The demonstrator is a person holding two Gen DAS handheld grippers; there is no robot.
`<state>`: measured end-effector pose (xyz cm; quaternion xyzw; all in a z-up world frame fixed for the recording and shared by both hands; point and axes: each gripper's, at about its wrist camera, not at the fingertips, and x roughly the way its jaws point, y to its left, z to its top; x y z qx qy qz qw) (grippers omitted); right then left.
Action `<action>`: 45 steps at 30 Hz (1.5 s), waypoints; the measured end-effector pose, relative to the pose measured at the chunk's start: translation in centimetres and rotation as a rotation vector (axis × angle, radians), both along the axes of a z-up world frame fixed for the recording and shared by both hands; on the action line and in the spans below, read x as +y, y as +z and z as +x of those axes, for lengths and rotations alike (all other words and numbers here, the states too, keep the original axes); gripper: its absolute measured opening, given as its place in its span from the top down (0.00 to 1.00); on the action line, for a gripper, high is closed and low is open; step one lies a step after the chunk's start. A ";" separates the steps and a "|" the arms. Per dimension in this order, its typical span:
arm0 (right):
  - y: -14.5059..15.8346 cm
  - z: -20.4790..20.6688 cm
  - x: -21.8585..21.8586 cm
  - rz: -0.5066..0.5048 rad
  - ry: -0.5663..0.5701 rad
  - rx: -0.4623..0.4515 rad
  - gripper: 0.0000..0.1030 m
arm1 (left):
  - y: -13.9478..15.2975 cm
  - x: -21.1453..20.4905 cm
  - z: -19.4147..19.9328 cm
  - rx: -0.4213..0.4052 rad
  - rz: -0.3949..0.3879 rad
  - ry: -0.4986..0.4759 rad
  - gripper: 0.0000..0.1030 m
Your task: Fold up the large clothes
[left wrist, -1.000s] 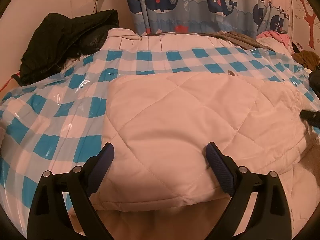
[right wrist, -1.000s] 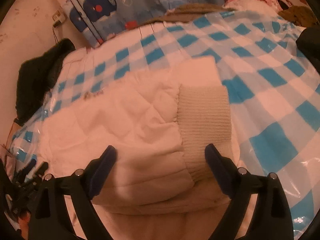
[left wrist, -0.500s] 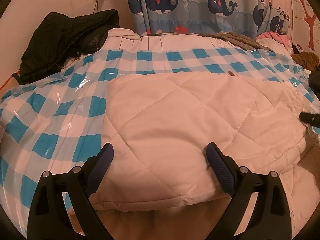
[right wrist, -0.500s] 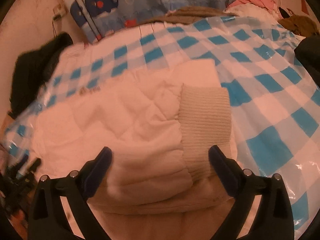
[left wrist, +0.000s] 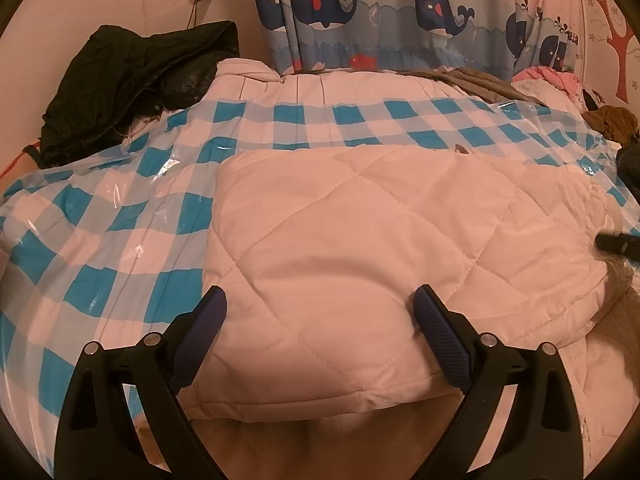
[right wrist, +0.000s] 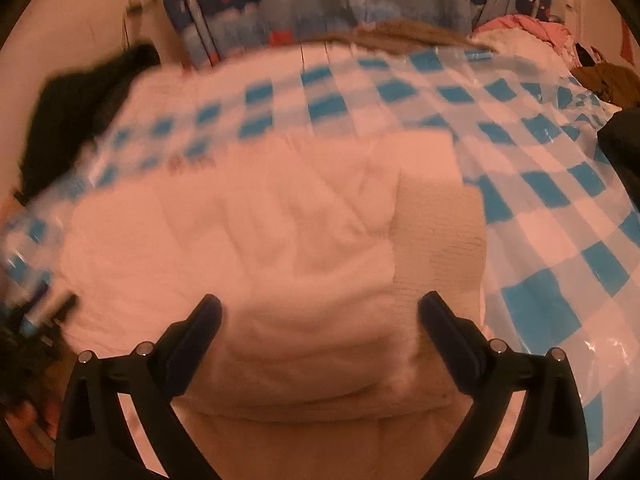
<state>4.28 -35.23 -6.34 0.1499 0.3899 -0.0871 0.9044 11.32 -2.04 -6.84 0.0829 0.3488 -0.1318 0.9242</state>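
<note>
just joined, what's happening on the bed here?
A person with a handheld gripper in each hand is folding a quilted white jacket laid on a blue-checked plastic sheet over the bed. The jacket lies folded into a compact block, its ribbed cuff on top at the right. The left gripper hovers open over the near edge. The right gripper has just been opening its jaws and grips nothing; its view is blurred. A black coat sits at the back left.
</note>
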 end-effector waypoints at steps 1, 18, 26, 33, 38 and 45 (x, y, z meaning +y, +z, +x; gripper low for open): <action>0.7 -0.3 -0.1 -0.010 -0.011 -0.040 0.07 | 0.0 0.1 -0.1 -0.003 -0.004 0.001 0.12; -2.2 5.8 -2.4 -0.093 -0.008 0.075 0.07 | -0.6 0.3 -0.7 -0.031 -0.036 -0.016 0.11; -0.2 5.4 -1.7 -0.147 -0.007 0.062 0.07 | -1.1 0.5 -0.4 -0.007 -0.054 -0.010 0.08; 1.5 0.8 -1.8 0.026 0.071 0.054 0.07 | 0.8 3.5 -1.0 0.092 -0.061 -0.062 0.08; 2.0 -12.6 -6.2 0.208 0.090 0.034 0.07 | 5.0 14.9 -7.2 0.123 -0.225 -0.011 0.08; -1.4 -28.1 -13.2 0.589 -0.007 0.009 0.07 | 2.2 24.7 -14.2 0.356 -0.322 0.108 0.08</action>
